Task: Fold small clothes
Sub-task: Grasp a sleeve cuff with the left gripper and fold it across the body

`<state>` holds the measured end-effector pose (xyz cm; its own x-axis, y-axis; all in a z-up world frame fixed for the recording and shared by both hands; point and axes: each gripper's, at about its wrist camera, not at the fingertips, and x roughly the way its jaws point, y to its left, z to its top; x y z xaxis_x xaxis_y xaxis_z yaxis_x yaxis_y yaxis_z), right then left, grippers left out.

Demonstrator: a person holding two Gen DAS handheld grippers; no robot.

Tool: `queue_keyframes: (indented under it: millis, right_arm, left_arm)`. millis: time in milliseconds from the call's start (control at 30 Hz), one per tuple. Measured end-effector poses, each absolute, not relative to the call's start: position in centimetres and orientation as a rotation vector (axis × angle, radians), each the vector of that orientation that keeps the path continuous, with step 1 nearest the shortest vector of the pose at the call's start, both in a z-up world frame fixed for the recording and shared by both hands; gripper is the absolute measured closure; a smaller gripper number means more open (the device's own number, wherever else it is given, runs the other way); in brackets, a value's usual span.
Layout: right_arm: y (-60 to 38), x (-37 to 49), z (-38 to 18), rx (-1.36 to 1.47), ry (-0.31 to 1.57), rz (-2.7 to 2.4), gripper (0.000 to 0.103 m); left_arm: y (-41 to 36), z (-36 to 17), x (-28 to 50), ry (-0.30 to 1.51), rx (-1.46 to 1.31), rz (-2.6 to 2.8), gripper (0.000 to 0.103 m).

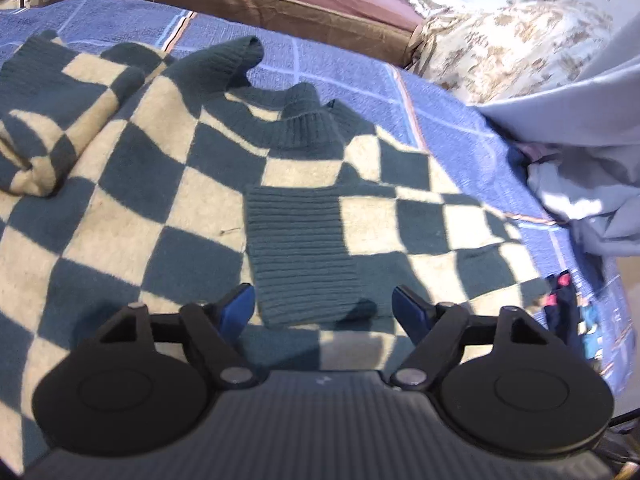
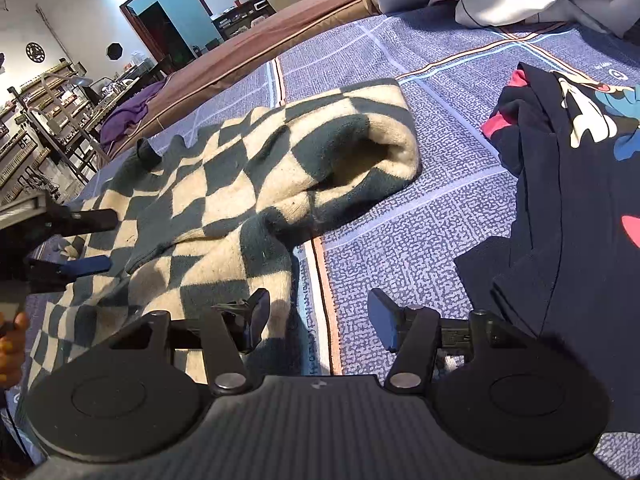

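A green and cream checkered sweater (image 1: 140,184) lies spread on a blue bedspread (image 1: 352,80). One sleeve is folded across its body, and the ribbed green cuff (image 1: 300,252) lies just ahead of my left gripper (image 1: 324,308), which is open and empty above it. In the right wrist view the sweater (image 2: 248,184) lies at centre left with a rolled fold at its far end. My right gripper (image 2: 320,316) is open and empty over the sweater's right edge and the bedspread (image 2: 400,232). The left gripper (image 2: 86,240) shows at the left edge there.
A dark printed garment (image 2: 580,200) lies on the right of the bedspread; it also shows in the left wrist view (image 1: 568,312). Pale grey bedding (image 1: 580,160) and a floral pillow (image 1: 512,44) lie at the far right. A brown mattress edge (image 1: 280,0) runs behind.
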<state>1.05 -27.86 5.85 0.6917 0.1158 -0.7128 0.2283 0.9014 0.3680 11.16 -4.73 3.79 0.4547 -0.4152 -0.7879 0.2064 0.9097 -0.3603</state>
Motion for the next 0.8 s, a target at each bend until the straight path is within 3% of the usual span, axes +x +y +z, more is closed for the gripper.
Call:
queue_keyframes:
  millis: [67, 133, 233, 267, 300, 367, 667, 800]
  right_arm:
    - [-28.1, 0.7, 5.9, 0.464, 0.812, -0.06, 0.011]
    - [-28.5, 0.3, 5.8, 0.479, 0.809, -0.055, 0.011]
    - [-28.8, -0.3, 5.5, 0.489, 0.795, -0.043, 0.011]
    - [-28.7, -0.3, 5.4, 0.486, 0.792, -0.042, 0.01]
    - [-28.6, -0.3, 5.4, 0.482, 0.792, -0.042, 0.007]
    - [-28.3, -0.1, 5.3, 0.471, 0.792, -0.03, 0.0]
    - [-28.1, 0.1, 5.3, 0.459, 0.798, -0.02, 0.0]
    - [-27.7, 0.5, 5.4, 0.439, 0.806, -0.029, 0.0]
  left_arm:
    - [-5.3, 2.5, 11.6, 1.02, -0.225, -0.381, 0.037]
    - [-6.0, 2.5, 11.8, 0.989, -0.207, -0.385, 0.045]
    - [-7.2, 2.7, 12.5, 0.991, -0.189, -0.404, 0.07]
    - [-7.5, 2.8, 12.7, 0.998, -0.195, -0.412, 0.085]
    - [-7.8, 2.8, 12.9, 1.006, -0.201, -0.422, 0.09]
    - [-8.0, 3.2, 12.7, 0.993, -0.191, -0.418, 0.091]
    - [-0.9, 10.3, 11.7, 0.781, -0.175, -0.264, 0.092]
    - [5.5, 11.5, 12.0, 0.794, -0.175, -0.133, 0.092]
